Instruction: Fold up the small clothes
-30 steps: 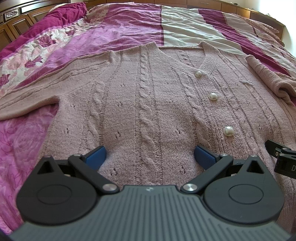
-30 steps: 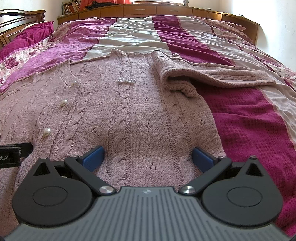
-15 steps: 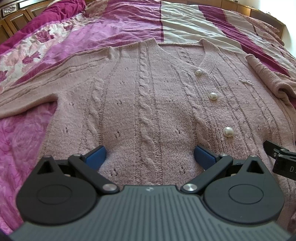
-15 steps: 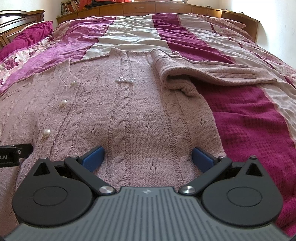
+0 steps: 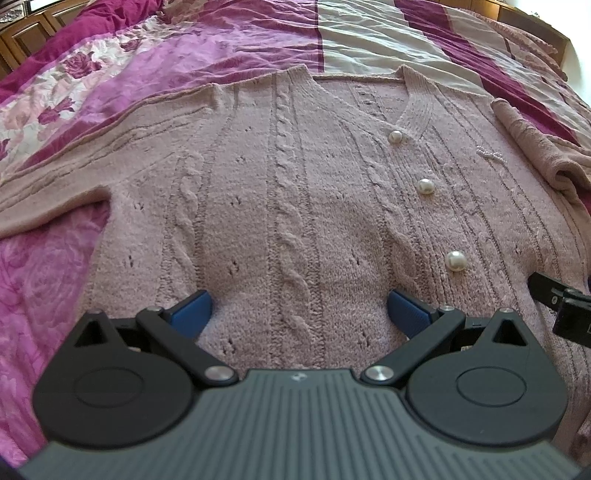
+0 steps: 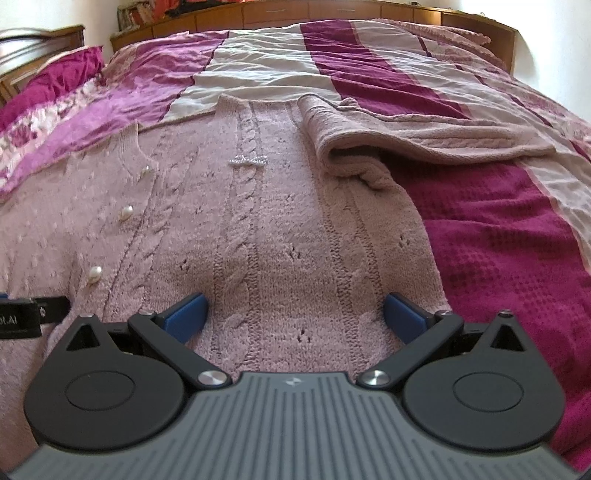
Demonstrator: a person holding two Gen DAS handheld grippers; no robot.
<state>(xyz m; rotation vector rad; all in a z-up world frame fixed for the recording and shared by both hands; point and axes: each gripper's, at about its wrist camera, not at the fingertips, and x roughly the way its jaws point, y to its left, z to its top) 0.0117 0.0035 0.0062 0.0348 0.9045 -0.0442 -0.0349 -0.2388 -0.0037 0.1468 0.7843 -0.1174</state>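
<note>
Pink cardigan (image 5: 295,206) beneath both splayed grippers

Flat cardigan (image 5: 295,206) lies unobstructed; folded sleeve (image 6: 369,147) bunches far right.

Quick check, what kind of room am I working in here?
Most likely a bedroom: the pink cardigan lies spread on a bed with a striped magenta bedspread, and wooden cabinets run along the far wall.

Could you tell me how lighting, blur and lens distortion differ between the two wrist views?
Left wrist view: sharp, with even daylight; the cardigan bulges under fisheye and the pearl buttons show small highlights. Right wrist view: the left edge is smeared, blurring the cardigan's knit; the wall at upper right is blown out white; the bedspread stripes curve.
</note>
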